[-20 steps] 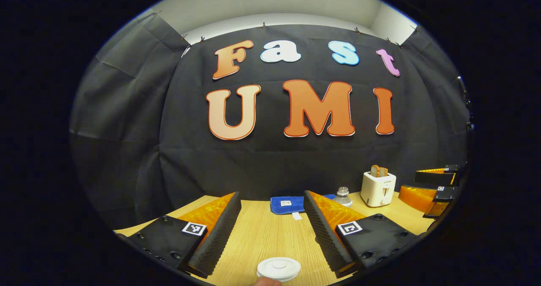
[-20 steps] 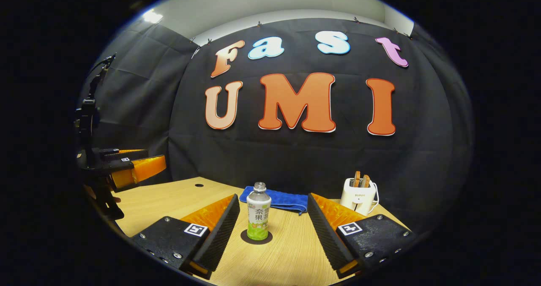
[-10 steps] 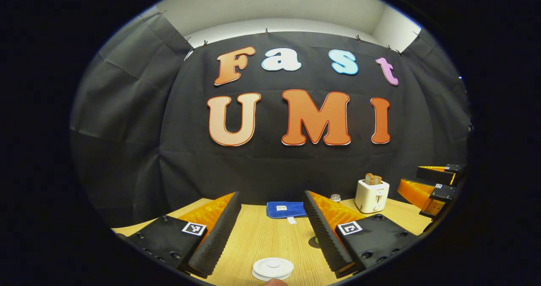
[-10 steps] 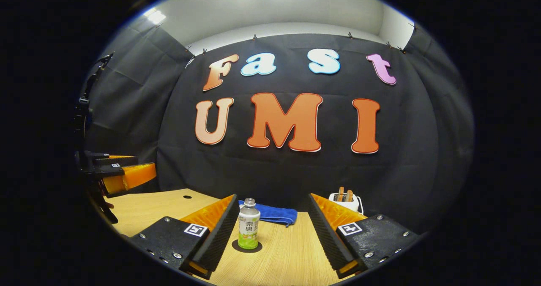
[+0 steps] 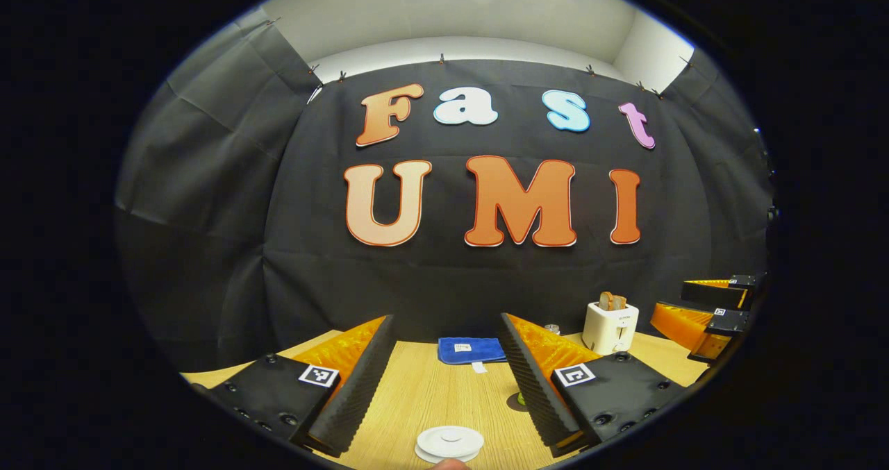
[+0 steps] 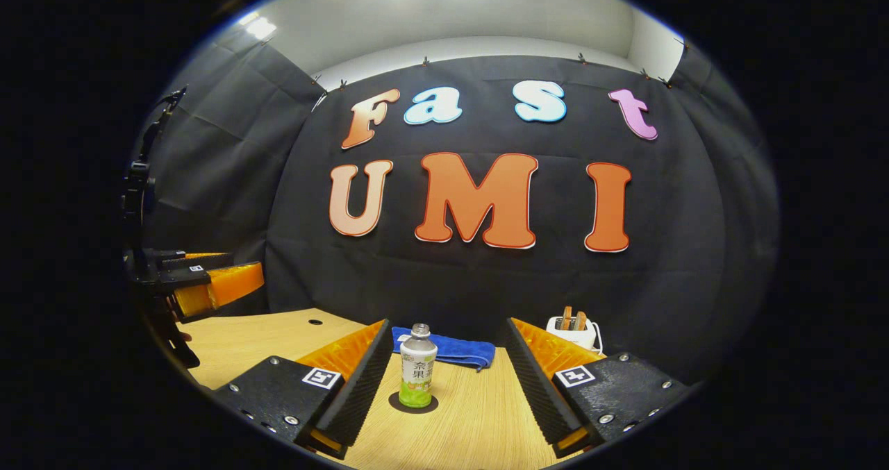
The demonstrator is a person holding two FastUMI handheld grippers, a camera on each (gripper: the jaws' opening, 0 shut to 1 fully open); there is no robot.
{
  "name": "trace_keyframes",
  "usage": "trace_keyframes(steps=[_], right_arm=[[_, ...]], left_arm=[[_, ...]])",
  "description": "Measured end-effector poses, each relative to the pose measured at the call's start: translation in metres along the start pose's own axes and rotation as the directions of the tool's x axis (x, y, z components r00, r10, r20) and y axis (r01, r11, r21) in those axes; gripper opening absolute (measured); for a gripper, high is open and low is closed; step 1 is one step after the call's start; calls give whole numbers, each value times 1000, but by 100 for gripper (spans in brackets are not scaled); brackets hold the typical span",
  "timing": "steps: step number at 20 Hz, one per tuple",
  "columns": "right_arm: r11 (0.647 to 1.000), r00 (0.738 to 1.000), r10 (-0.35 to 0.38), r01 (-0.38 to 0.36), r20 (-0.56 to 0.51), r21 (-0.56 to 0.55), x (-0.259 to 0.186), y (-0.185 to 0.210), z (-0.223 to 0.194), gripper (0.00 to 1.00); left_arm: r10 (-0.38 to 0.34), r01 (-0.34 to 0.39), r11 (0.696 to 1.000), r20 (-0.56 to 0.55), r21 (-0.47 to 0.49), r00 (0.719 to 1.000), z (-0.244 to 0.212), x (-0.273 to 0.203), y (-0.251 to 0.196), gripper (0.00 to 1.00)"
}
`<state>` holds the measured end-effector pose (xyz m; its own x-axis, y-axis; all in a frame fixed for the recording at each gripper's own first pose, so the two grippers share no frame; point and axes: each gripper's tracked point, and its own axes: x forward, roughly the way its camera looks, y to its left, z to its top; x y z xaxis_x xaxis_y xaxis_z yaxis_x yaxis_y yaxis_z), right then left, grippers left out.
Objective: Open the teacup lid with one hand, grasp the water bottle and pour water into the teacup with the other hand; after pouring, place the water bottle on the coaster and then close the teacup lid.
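Left gripper (image 5: 444,380): jaws spread wide, nothing between them, nothing touched. White teacup lid (image 5: 450,443) low and centred ahead of the open fingers, resting on the wooden table (image 5: 430,393), apart from both pads. Blue cloth (image 5: 471,350) farther ahead, between the fingertips' lines, against the booth wall. White toaster (image 5: 610,326) with bread slices forward and to the right of the right finger. Cap of a bottle just visible past the right finger's tip; body hidden behind it.

Right gripper (image 6: 444,380): jaws equally wide, empty, no contact with anything. Water bottle (image 6: 418,375) upright just ahead, nearer the left finger, not touching it, standing on a dark round coaster (image 6: 414,405). Blue cloth directly behind the bottle. Toaster beyond the right finger's tip. Left gripper at the far left edge, raised above the table.
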<state>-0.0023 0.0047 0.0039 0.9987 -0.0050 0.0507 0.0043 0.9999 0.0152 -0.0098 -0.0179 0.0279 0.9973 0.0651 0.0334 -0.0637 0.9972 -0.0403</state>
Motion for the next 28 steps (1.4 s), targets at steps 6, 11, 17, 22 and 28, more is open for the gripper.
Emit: trace_keyframes(steps=[6, 11, 17, 22, 28], right_arm=[[1000, 1000, 0, 0, -5, 1, 1, 0, -3, 96], [1000, 1000, 4, -4, -13, 9, 4, -1, -9, 96], [1000, 1000, 2, -1, -29, 14, 7, -5, -17, 96], [1000, 999, -1, 2, -50, 20, 10, -7, -25, 96], [1000, 998, 9, -8, -55, 10, 13, -2, -27, 96]], left_arm=[[-7, 7, 1000, -7, -3, 1000, -3, 1, -2, 95], [-16, 16, 1000, 6, -3, 1000, -3, 4, -6, 95], [-30, 30, 999, -1, -26, 1000, -7, 10, -11, 97], [-32, 32, 999, -12, -34, 999, -17, 12, -11, 95], [-15, 14, 1000, -24, -23, 1000, -21, 16, -2, 97]])
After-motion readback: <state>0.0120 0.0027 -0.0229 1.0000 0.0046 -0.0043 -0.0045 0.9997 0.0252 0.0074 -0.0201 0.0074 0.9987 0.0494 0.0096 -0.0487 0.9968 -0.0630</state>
